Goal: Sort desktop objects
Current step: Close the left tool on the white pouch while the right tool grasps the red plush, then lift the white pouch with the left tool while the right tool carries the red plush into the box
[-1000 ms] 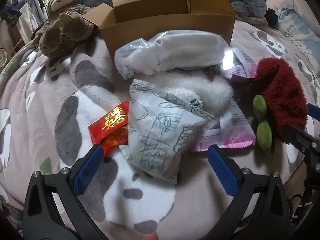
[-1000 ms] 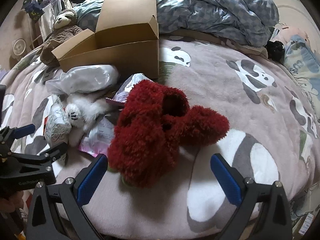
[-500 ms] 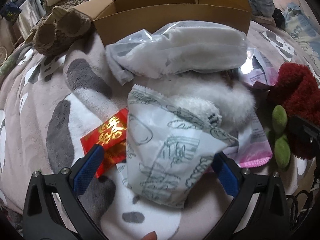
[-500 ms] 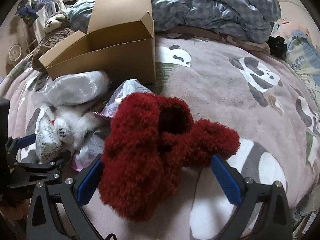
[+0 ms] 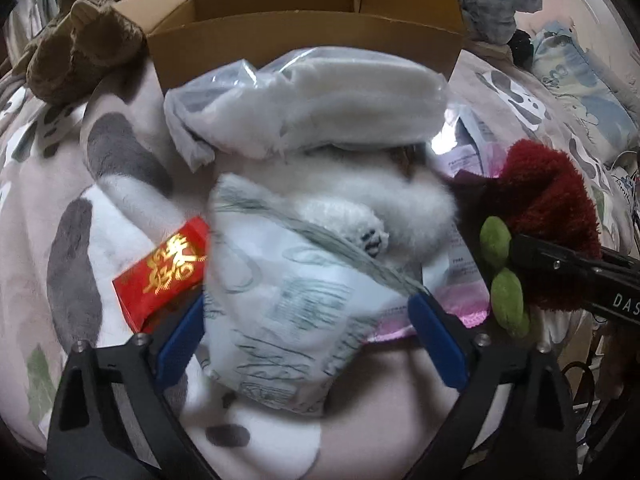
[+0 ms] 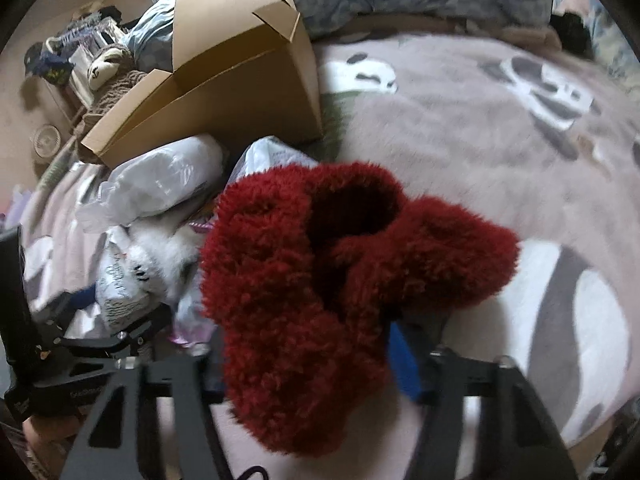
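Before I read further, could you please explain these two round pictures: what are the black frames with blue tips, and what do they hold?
They are hand-held tongs, one in each hand of a person, each carrying a fisheye camera that looks along its fingers. The left tongs have just been closing around a white printed pouch, which lies between the blue pads on a panda-pattern blanket. The right tongs have just been closing too and now squeeze a fluffy red slipper. Behind lie a red envelope, a bagged white item and an open cardboard box.
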A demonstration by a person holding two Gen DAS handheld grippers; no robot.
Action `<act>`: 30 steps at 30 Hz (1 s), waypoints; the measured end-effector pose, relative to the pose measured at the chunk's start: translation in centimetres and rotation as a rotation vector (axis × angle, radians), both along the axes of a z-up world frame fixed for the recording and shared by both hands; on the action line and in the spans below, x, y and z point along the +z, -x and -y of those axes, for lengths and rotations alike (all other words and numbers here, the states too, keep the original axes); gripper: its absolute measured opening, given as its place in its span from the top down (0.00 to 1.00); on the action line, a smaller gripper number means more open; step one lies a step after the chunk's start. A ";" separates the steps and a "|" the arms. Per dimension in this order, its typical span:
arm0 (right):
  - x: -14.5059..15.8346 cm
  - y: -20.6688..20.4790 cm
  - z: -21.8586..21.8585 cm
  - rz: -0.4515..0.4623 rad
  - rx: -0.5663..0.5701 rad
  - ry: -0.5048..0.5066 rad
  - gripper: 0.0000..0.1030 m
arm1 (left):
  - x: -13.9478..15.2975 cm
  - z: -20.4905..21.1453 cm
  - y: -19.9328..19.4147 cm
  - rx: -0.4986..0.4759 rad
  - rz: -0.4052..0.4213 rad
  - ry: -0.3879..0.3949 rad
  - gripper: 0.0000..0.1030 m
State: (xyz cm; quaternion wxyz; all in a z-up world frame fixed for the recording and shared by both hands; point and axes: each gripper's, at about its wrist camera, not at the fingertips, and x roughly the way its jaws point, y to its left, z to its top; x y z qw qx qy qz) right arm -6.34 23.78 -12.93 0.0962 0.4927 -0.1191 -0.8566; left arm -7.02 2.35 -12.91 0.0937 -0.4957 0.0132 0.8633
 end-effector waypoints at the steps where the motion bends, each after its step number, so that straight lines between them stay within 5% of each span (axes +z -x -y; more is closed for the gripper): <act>1: 0.0 -0.1 0.1 0.001 0.001 0.005 0.52 | 0.0 0.0 -0.1 0.004 -0.007 0.024 0.20; 3: 0.5 -0.5 0.3 -0.016 0.007 -0.014 0.60 | 0.2 0.4 -0.2 0.021 -0.017 0.040 0.35; 6: 1.2 -1.2 0.6 -0.041 0.014 -0.040 0.65 | 0.5 1.9 -0.4 0.059 -0.012 -0.018 0.45; 10: 1.9 -1.9 0.5 -0.059 0.014 -0.039 0.70 | 0.8 3.1 -0.5 0.089 -0.004 -0.057 0.47; 20: 4.0 -4.3 0.0 -0.114 0.018 -0.077 0.75 | 2.8 2.3 -3.0 0.067 -0.039 0.015 0.48; 30: 6.1 -6.5 -0.2 -0.155 0.022 -0.065 0.77 | 4.3 2.2 -5.6 0.065 -0.064 0.003 0.48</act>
